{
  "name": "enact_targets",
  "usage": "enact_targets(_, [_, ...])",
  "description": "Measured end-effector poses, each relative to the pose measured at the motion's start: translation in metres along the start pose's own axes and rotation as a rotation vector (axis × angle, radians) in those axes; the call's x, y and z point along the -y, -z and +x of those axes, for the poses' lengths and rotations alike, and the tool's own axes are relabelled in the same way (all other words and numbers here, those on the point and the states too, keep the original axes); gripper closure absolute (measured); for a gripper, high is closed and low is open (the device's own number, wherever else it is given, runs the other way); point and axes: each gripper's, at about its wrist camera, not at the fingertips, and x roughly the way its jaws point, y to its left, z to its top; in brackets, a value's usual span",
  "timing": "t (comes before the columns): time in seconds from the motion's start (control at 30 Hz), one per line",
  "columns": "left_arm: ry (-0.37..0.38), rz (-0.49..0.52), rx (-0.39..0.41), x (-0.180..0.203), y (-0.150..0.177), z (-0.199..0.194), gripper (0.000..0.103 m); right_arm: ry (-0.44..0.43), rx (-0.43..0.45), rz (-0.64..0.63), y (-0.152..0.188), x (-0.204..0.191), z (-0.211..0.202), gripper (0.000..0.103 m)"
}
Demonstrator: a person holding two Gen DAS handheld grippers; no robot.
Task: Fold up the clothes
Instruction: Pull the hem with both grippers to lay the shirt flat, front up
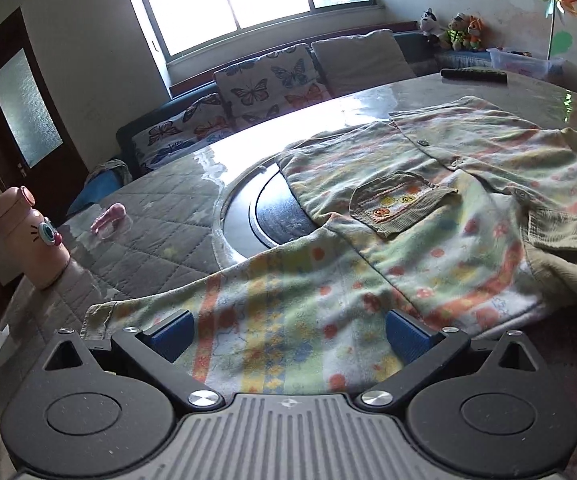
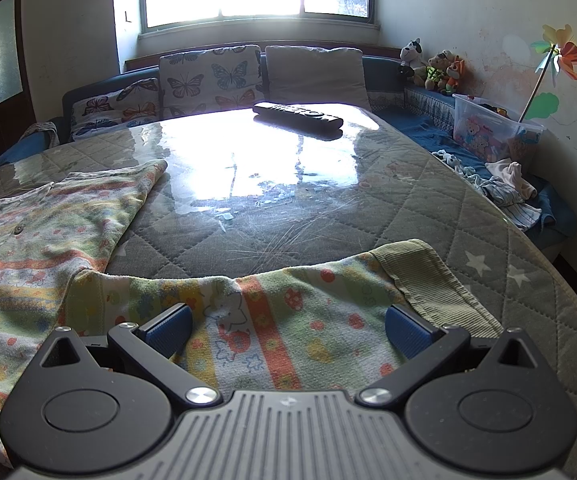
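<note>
The child's jacket [image 1: 428, 208] lies spread face-up on the desk [image 2: 288, 200], and each of its 2 sleeves runs out sideways under a claw. The left sleeve [image 1: 272, 320] stretches from the body, which lies ahead and to the right, toward the left claw [image 1: 288, 336]; its long axis runs across the view, with the corduroy cuff [image 1: 98, 316] just left of the left finger. The right sleeve [image 2: 288, 312] passes under the right claw [image 2: 288, 330], its cuff [image 2: 428, 280] ahead-right of the right finger, while the body lies to the left. Both claws stand wide apart, clamped on nothing, each hovering over the sleeve cloth. Each arm sits nearest its own sleeve, so folding the sleeves inward probably means each claw closing on cloth near the cuff and carrying it toward the jacket's pocket [image 1: 396, 204].
</note>
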Motion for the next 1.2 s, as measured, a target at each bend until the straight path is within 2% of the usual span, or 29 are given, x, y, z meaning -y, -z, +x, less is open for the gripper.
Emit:
enact_targets(0.1, [-0.012,-0.014,-0.007,-0.004,-0.003,-0.001,0.000,0.001,-0.003,-0.002,0.000,0.000,0.000,0.000])
enact_targets(0.23, [-0.007,-0.047,0.029,-0.005,-0.015,-0.008,0.000,-0.001,-0.009,-0.003,-0.001,0.000,-0.001,0.000])
enact_targets(0.5, [0.055,-0.108,0.068,0.014,-0.039,-0.009,0.000,0.034,0.004,0.015,0.001,0.014,-0.023,0.000])
enact_targets(0.8, [0.119,-0.092,0.081,0.044,-0.059,-0.005,0.000,0.118,-0.021,0.024,0.011,0.034,-0.026,0.002])
enact_targets(0.87, [0.126,-0.079,0.083,0.050,-0.061,-0.006,0.000,0.112,-0.001,0.032,0.007,0.035,-0.030,0.006])
enact_targets(1.0, [0.137,-0.060,0.092,0.059,-0.067,-0.008,0.000,0.056,0.031,0.013,-0.005,0.022,-0.032,0.006])
enact_targets(1.2, [0.159,-0.040,0.102,0.073,-0.072,-0.009,0.000,-0.006,0.009,-0.066,-0.019,-0.011,-0.006,0.007])
